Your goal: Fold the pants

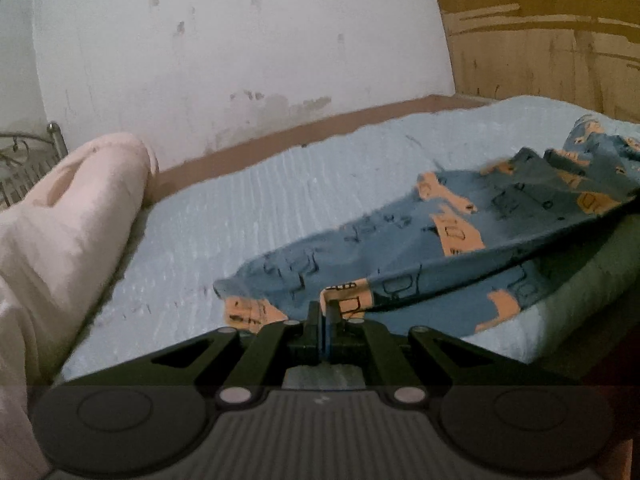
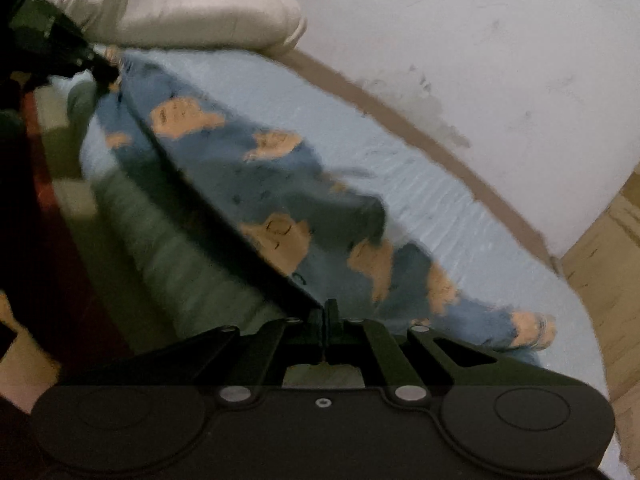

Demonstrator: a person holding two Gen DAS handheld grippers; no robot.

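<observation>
On the bed (image 1: 248, 200), covered by a pale blue ribbed sheet, one pair of pants (image 1: 400, 248) is laid out along the near edge, blue with orange patches and dark line drawings; no brand, label or legible writing can be made out on it. In the left wrist view the pants are spread from 6 o'clock toward 2 o'clock, and the left gripper (image 1: 326, 312) is seen at 6 o'clock with its jaws pressed together on a fold of the fabric edge. In the right wrist view, which is blurred, the pants run from 6 o'clock up to 10 o'clock, and the right gripper (image 2: 326, 312) is closed tight on the cloth edge at 6 o'clock, the edge being pulled taut between the two grippers. The other gripper is visible there at 10 o'clock. One pale pink pillow (image 1: 76, 200) is set at 9 o'clock in the left view, against a stained white wall (image 1: 240, 48). One wooden panel (image 1: 540, 40) is seen at 2 o'clock.
</observation>
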